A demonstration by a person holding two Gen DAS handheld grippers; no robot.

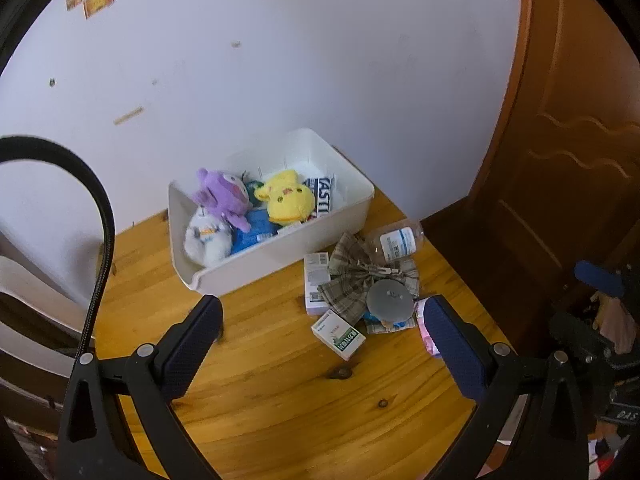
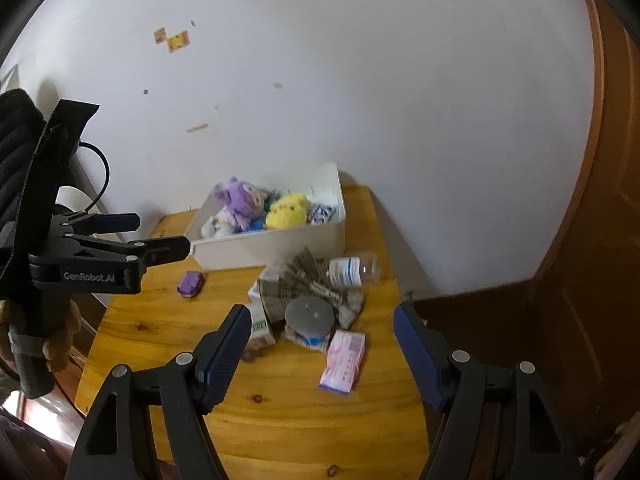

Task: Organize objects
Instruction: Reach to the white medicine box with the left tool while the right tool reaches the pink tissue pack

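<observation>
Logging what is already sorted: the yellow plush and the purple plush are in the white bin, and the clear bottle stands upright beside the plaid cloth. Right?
One thing is off: the clear bottle lies on its side, not upright; the right wrist view shows it. It is beside the plaid cloth, and the yellow plush and purple plush are in the white bin.

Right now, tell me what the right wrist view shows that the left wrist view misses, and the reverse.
Only the right wrist view shows the small purple case on the table near the bin's corner, and the left gripper from the side, held in a hand. Only the left wrist view shows the white and green box whole; in the right wrist view a finger covers most of it. Both show the white bin of plush toys, the plaid cloth, the clear bottle and the pink packet.
</observation>
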